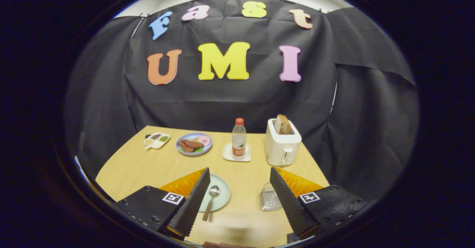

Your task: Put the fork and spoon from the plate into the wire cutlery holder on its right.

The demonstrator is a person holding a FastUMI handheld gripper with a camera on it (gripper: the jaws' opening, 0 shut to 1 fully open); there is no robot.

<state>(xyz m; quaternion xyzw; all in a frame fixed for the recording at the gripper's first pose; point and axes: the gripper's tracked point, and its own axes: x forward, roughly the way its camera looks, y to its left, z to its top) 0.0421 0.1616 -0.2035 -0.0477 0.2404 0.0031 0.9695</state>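
Observation:
A pale green plate (222,196) lies on the wooden table just inside my left finger, partly hidden by it. A metal spoon (210,200) rests on the plate, bowl away from me, its handle running off the near rim. The fork is hidden from me. The wire cutlery holder (269,198) stands to the plate's right, close against my right finger. My gripper (240,173) is open, held above the table, with nothing between its fingers. The plate and holder sit in the gap between the two fingers.
Farther back on the table stand a white toaster (282,144) with bread in it, a water bottle (239,138) on a white coaster, a blue plate of food (194,144) and a small white divided dish (157,140). Black cloth walls close in the booth.

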